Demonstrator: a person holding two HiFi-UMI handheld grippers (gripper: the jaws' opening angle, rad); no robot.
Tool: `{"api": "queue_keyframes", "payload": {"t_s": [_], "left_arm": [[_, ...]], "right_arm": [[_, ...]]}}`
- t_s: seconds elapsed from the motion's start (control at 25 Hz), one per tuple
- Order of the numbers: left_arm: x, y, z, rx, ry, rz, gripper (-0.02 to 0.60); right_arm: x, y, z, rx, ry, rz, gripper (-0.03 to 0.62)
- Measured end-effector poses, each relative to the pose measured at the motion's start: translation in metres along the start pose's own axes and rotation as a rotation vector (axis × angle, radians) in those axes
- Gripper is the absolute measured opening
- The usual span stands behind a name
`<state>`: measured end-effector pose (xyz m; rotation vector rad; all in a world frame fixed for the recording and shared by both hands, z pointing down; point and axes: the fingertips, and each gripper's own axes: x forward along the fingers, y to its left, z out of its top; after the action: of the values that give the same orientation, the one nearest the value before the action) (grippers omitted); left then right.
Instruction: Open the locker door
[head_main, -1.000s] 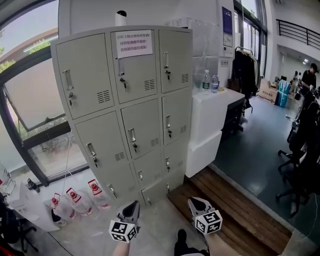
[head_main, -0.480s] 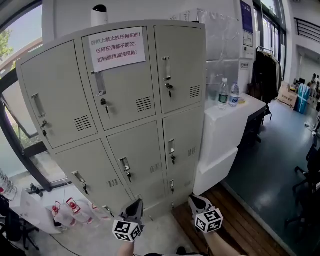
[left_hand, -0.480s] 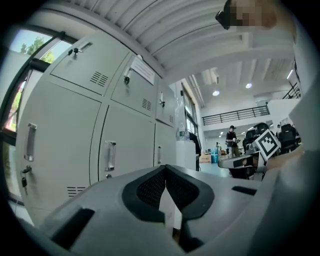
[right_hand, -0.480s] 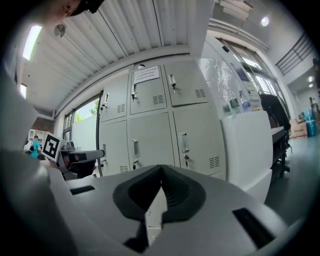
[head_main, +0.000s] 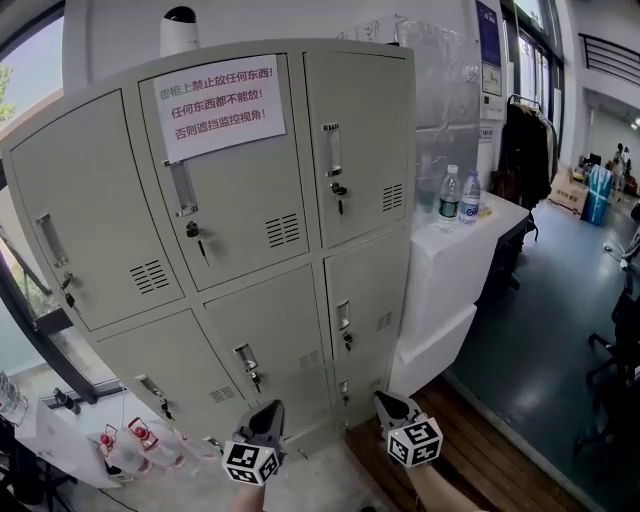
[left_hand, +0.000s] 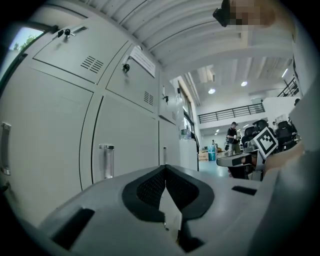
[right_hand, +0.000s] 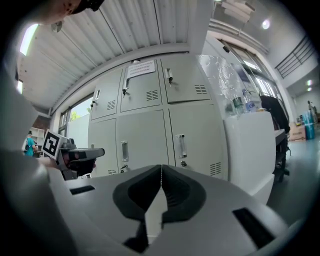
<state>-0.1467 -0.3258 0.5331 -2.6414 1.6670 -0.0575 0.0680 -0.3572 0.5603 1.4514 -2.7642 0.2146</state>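
A grey metal locker bank (head_main: 250, 230) stands in front of me, three columns wide, every door shut. The top middle door (head_main: 225, 170) carries a white paper notice (head_main: 220, 105), a vertical handle (head_main: 182, 188) and a key lock. My left gripper (head_main: 266, 418) and right gripper (head_main: 390, 405) hang low at the bottom of the head view, both shut and empty, well short of the doors. The left gripper view looks up along the locker (left_hand: 115, 125). In the right gripper view the lower doors and their handles (right_hand: 181, 146) face me.
A white counter (head_main: 450, 270) with two water bottles (head_main: 460, 195) stands right of the lockers. Red-capped bottles (head_main: 125, 440) lie on the floor at lower left by the window. Dark wooden flooring (head_main: 490, 450) runs to the right; coats and people are far back.
The head view has come closer to the lockers and tilted up, so the doors now fill more of the view. Both grippers keep their low place and stay shut.
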Motion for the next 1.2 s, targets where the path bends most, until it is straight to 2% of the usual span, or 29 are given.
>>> {"api": "queue_keyframes", "payload": {"t_s": [0.12,0.16,0.2,0.24,0.4,0.68,0.88,1.2], "left_arm": [[0.004,0.010,0.001,-0.004,0.004,-0.018,0.008],[0.005,0.012,0.001,-0.004,0.003,-0.026,0.008],[0.006,0.015,0.001,-0.002,0.003,-0.033,0.008],[0.007,0.017,0.002,0.000,0.002,-0.039,0.008],[0.011,0.026,0.003,0.003,0.003,-0.053,0.008],[0.021,0.039,0.014,0.016,-0.010,-0.072,0.008],[0.026,0.046,0.020,0.037,0.011,-0.067,0.008],[0.032,0.058,0.040,0.059,-0.009,-0.044,0.008]], "right_arm": [[0.011,0.001,0.003,-0.011,-0.001,-0.023,0.015],[0.015,0.002,0.004,-0.002,0.003,-0.021,0.034],[0.019,0.003,0.006,0.010,0.010,-0.014,0.146],[0.023,0.003,0.009,0.022,0.016,-0.005,0.198],[0.036,0.002,0.056,0.025,-0.013,0.054,0.207],[0.064,-0.009,0.219,-0.123,-0.159,0.159,0.207],[0.095,-0.011,0.312,-0.251,-0.204,0.145,0.207],[0.148,0.007,0.419,-0.314,-0.226,0.200,0.207]]}}
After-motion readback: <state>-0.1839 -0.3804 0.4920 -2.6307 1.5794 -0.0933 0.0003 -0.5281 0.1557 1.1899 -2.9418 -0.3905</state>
